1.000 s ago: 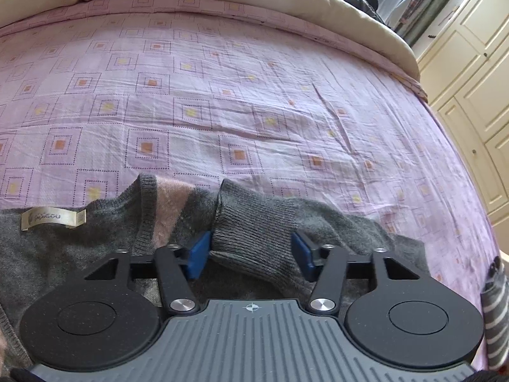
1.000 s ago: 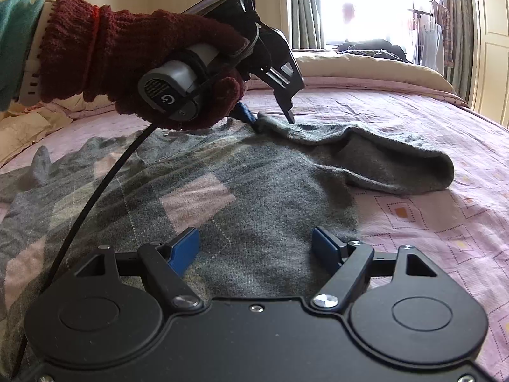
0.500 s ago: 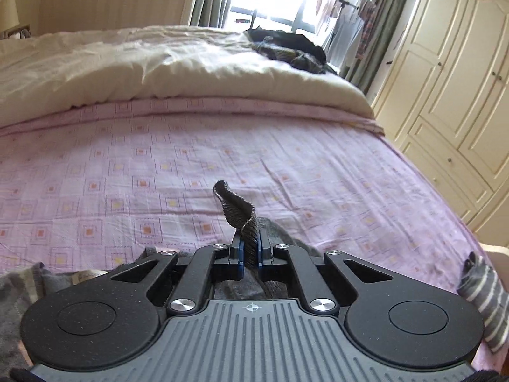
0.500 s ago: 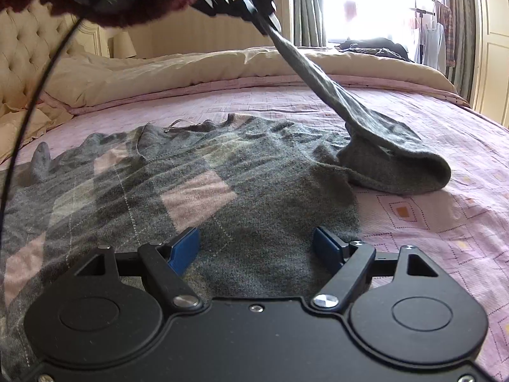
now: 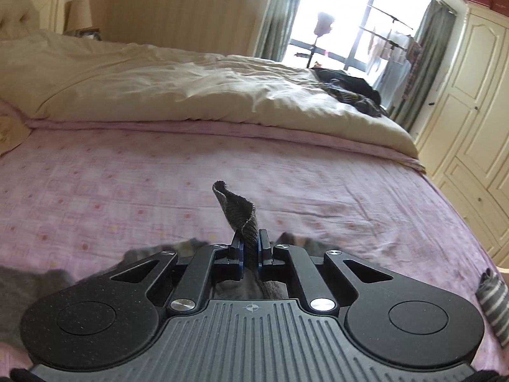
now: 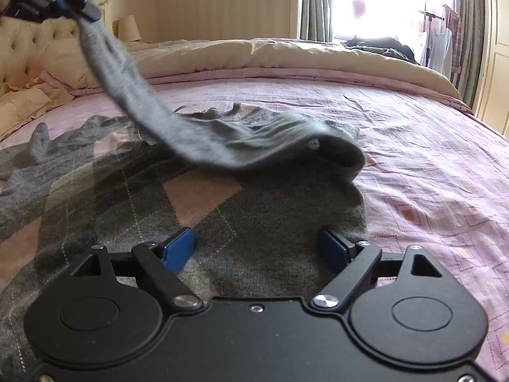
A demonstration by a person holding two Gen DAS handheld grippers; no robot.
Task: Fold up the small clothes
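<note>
Sleeve (image 6: 178, 133) lifted higher, swung across the argyle sweater (image 6: 203, 210).
Left gripper (image 5: 250, 248) jaws clamped on its cuff; right gripper (image 6: 257, 248) jaws apart; next, lay the sleeve flat.

Sweater (image 6: 203, 197): grey, pink argyle diamonds. Sheet (image 6: 429, 165): lilac, dotted squares. Duvet (image 5: 178, 86): cream. Sock (image 5: 493, 305): grey-white stripes.

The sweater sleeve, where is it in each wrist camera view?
Left wrist: the sleeve stands centre, its cuff pinched in the shut left claw.
Right wrist: the sleeve slants from the left claw, top left, down to the middle.
Shared landmark: cream duvet behind.
</note>
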